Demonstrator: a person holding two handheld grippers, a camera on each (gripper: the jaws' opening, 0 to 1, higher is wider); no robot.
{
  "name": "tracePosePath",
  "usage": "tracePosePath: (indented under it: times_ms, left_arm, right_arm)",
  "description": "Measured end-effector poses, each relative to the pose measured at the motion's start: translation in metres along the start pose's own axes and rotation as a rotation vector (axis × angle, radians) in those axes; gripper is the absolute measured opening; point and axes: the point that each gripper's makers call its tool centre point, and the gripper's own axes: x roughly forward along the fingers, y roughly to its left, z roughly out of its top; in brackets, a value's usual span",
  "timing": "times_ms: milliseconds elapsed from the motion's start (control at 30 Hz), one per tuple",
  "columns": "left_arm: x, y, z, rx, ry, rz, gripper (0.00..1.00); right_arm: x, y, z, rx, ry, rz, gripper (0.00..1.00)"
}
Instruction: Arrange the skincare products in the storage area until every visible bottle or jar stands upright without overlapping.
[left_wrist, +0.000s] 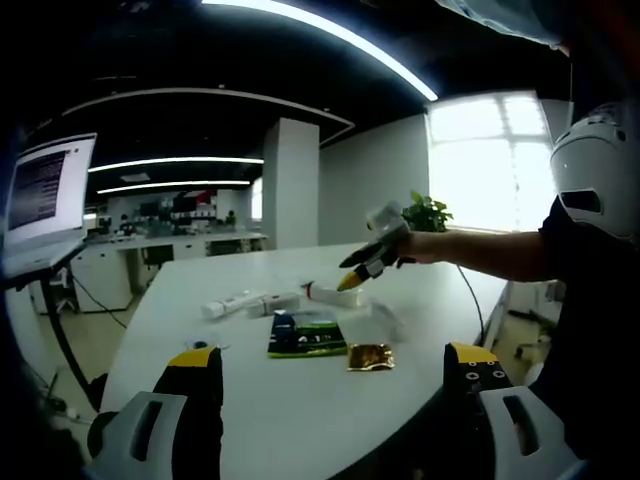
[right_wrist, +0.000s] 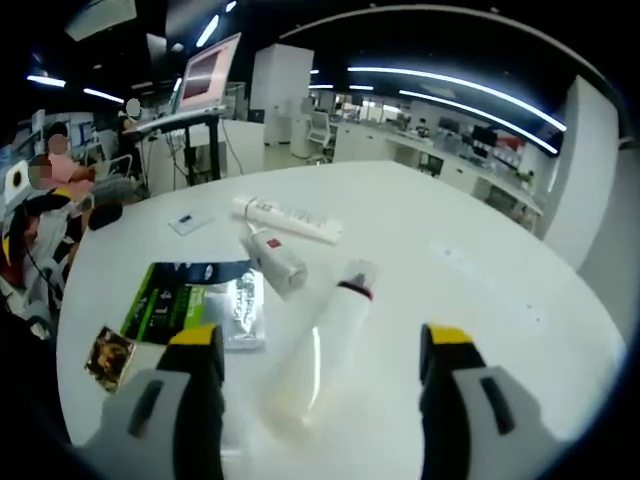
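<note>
On the white table (right_wrist: 470, 290), going left to right in the right gripper view, a small gold sachet (right_wrist: 108, 352) lies at the near left edge, then a dark green packet (right_wrist: 178, 287) with a silvery sachet (right_wrist: 243, 312) partly over its right side. Next come a short white tube with a red label (right_wrist: 276, 260), a long white tube (right_wrist: 287, 219) farther back, and a clear tube with a dark collar (right_wrist: 325, 335), all lying flat and none upright. The right gripper (right_wrist: 322, 360) hangs over the clear tube with its jaws wide apart and nothing between them; the tube's broad end lies between the jaws but is not touched. In the left gripper view the left gripper (left_wrist: 335, 370) is likewise fully open and empty, held at the near edge, well short of the products. The tubes are judged light, soft-walled and smooth; a firm squeeze at mid-body would dent them or let them slip. Hold is best taken near the stiff collar or cap. The clear tube is judged the most likely to tip once stood on end. The sachets are limp and cannot stand. Labels are too blurred to read. Motion blur softens the clear tube's outline, so its fill cannot be told. The storage area itself cannot be made out.
</note>
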Motion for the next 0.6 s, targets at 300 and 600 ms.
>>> tracePosePath:
  times_ms: [300,600]
  left_arm:
    - [-0.004,0.003,0.0,0.005,-0.004,0.013,0.92]
    - [-0.006,0.004,-0.003,0.0,0.002,0.019,0.92]
  right_arm:
    - [0.01,-0.004,-0.005,0.014,0.013,0.01,0.78]
    - [0.022,-0.003,-0.011,0.027,0.037,0.012,0.72]
